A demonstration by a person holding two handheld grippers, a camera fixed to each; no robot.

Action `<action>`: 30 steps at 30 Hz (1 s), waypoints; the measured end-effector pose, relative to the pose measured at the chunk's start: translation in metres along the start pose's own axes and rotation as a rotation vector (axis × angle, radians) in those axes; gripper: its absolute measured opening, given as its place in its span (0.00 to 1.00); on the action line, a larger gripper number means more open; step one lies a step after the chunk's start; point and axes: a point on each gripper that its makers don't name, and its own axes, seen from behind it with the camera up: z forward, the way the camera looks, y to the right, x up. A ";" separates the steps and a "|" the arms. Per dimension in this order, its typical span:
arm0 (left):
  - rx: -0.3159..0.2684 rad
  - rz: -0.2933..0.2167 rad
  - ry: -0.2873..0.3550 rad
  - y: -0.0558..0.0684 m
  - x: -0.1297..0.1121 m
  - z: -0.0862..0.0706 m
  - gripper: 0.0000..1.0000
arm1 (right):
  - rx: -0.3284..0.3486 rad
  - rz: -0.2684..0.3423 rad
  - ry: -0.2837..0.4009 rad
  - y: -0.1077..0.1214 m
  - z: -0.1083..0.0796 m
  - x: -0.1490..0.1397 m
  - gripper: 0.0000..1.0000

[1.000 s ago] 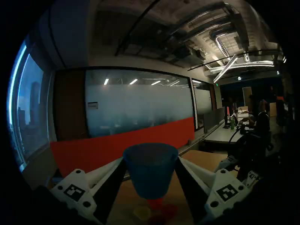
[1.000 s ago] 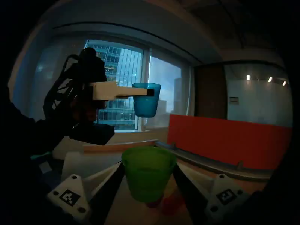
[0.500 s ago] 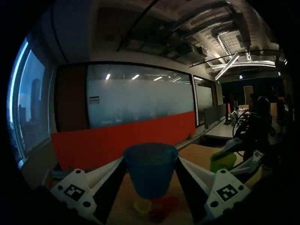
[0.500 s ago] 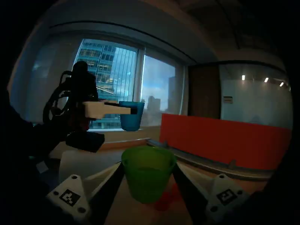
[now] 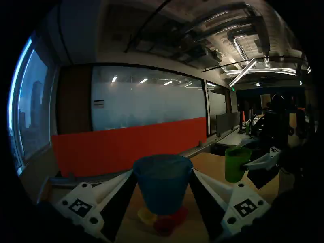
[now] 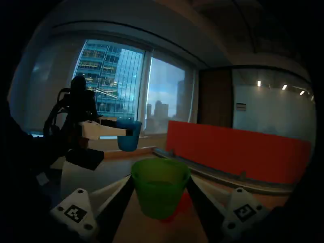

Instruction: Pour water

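I hold left gripper (image 5: 163, 188) clamped on translucent blue plastic cup (image 5: 163, 178), upright between both fingers. My right gripper (image 6: 160, 191) is clamped on translucent green plastic cup (image 6: 160, 180), also upright. In left gripper view, green cup at 3 o'clock; in right gripper view, blue cup at 9 o'clock, cups well apart. Small yellow plastic piece (image 5: 146, 215) and red plastic pieces (image 5: 165, 225) lie on wooden tabletop (image 5: 210, 162) at 6 o'clock under blue cup.
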 end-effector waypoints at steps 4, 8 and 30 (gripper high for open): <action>-0.017 -0.002 0.001 0.006 -0.009 -0.002 0.85 | -0.010 0.005 0.001 0.004 -0.004 0.001 0.90; -0.026 -0.002 -0.005 0.010 -0.017 -0.005 0.86 | -0.021 0.011 -0.001 0.010 -0.008 0.002 0.90; -0.102 0.027 -0.143 0.029 -0.085 -0.010 0.86 | -0.028 0.008 -0.050 0.022 -0.021 -0.014 0.89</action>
